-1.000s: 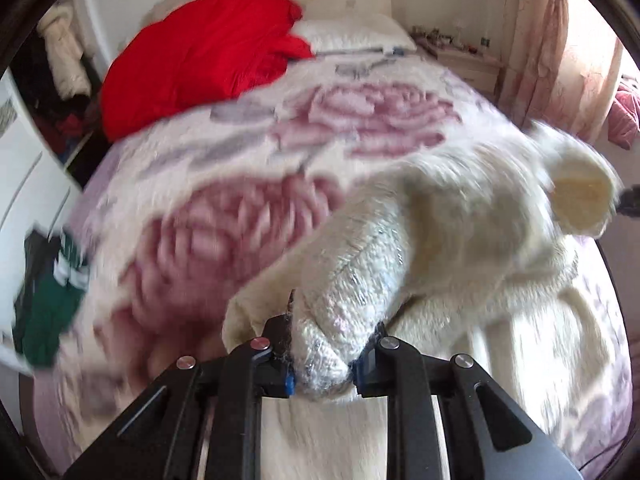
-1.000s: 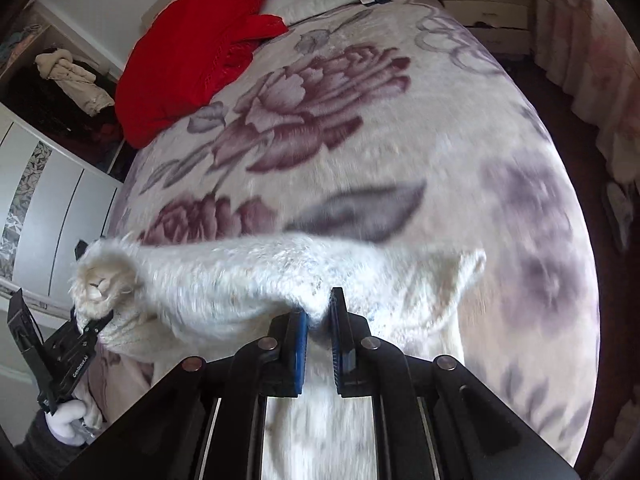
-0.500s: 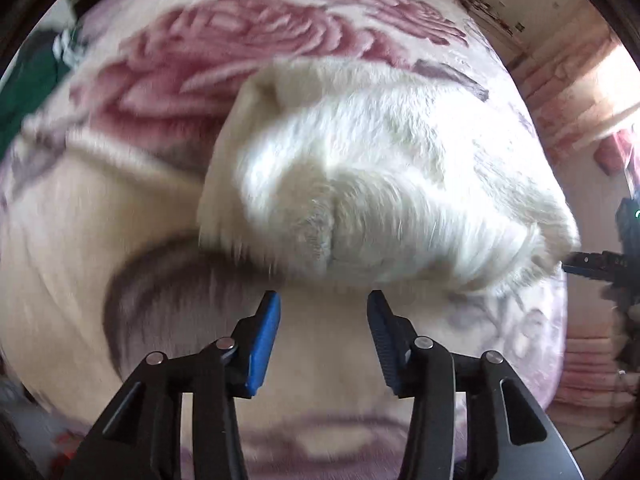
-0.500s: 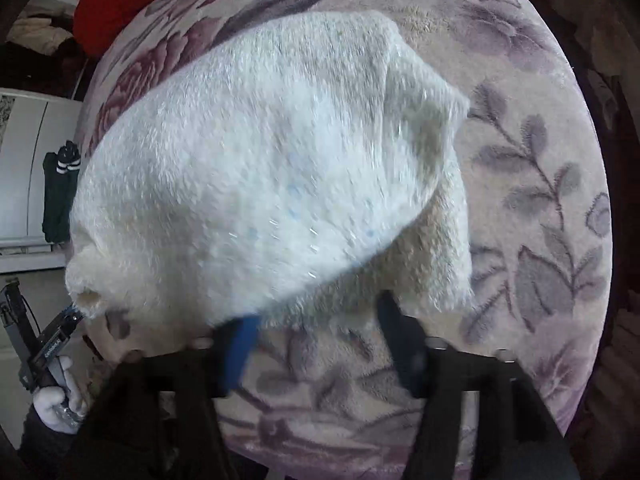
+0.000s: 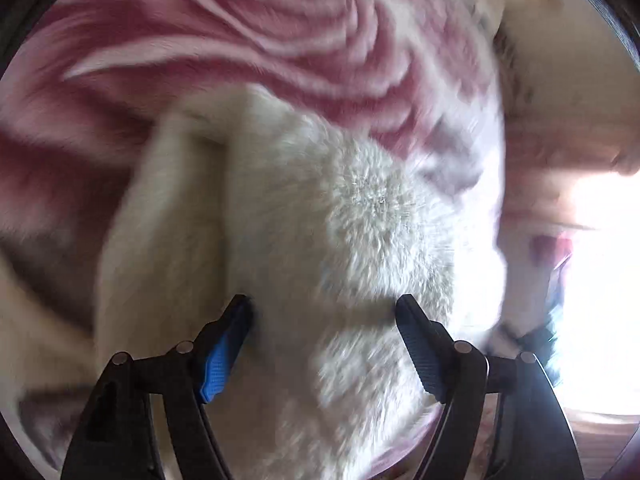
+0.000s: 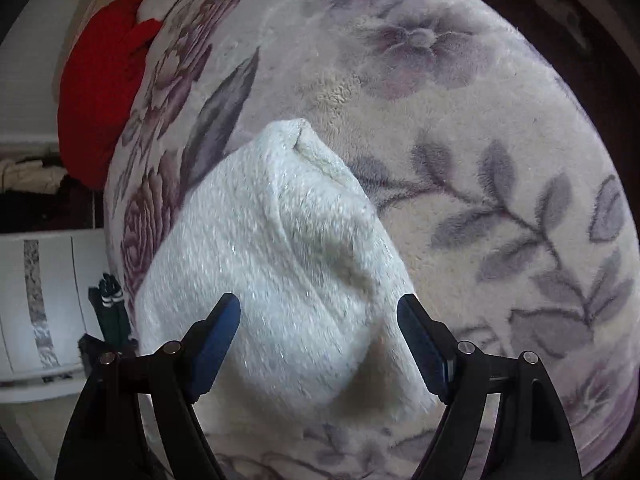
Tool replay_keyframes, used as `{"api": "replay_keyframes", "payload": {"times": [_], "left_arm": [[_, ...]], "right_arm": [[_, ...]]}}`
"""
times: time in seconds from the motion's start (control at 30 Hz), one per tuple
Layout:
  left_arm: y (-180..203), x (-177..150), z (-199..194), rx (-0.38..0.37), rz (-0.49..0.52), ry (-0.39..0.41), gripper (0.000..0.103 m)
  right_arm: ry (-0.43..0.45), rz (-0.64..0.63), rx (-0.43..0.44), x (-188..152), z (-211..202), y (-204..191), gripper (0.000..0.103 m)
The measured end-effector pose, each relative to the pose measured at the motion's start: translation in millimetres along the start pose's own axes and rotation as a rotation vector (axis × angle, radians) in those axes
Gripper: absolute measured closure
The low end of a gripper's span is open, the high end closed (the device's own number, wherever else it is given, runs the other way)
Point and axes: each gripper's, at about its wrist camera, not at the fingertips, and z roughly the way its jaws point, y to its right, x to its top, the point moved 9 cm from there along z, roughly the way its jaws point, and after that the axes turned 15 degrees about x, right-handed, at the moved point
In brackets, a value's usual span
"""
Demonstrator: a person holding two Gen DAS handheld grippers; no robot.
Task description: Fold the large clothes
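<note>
A fluffy white garment (image 6: 276, 264) lies folded in a bundle on the floral bed blanket (image 6: 480, 128). My right gripper (image 6: 319, 312) is open, its jaws wide on either side of the bundle's near end, holding nothing. In the left wrist view the same white garment (image 5: 340, 240) fills the middle, blurred, over the pink rose print of the blanket (image 5: 240, 40). My left gripper (image 5: 324, 312) is open, jaws spread close over the garment's fluffy surface, not closed on it.
A red blanket (image 6: 104, 92) is heaped at the head of the bed. A white wardrobe (image 6: 36, 300) stands left of the bed with a dark green garment (image 6: 110, 308) beside it. The bed's edge curves along the right and bottom of the right wrist view.
Both grippers let go of the white garment, which dropped folded onto the bed. Both have since opened wider, and the left moved in close over the bundle.
</note>
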Motion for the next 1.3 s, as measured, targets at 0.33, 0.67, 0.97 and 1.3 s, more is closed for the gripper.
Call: {"api": "replay_keyframes", "payload": {"times": [0.33, 0.67, 0.97, 1.3], "left_arm": [[34.2, 72.7, -85.3, 0.044, 0.137, 0.299, 0.092], [-34.1, 51.4, -35.4, -0.038, 0.021, 0.171, 0.076], [-10.7, 33.0, -133.3, 0.173, 0.113, 0.354, 0.056], [43.9, 64.0, 10.7, 0.34, 0.203, 0.21, 0.094]], "right_arm": [[0.124, 0.089, 0.101, -17.2, 22.9, -24.3, 0.088], [0.11, 0.166, -0.039, -21.7, 43.9, 19.4, 0.087], [0.094, 0.123, -0.118, -25.3, -28.0, -5.1, 0.055], [-0.178, -0.153, -0.136, -24.8, 136.4, -143.7, 0.059]]}}
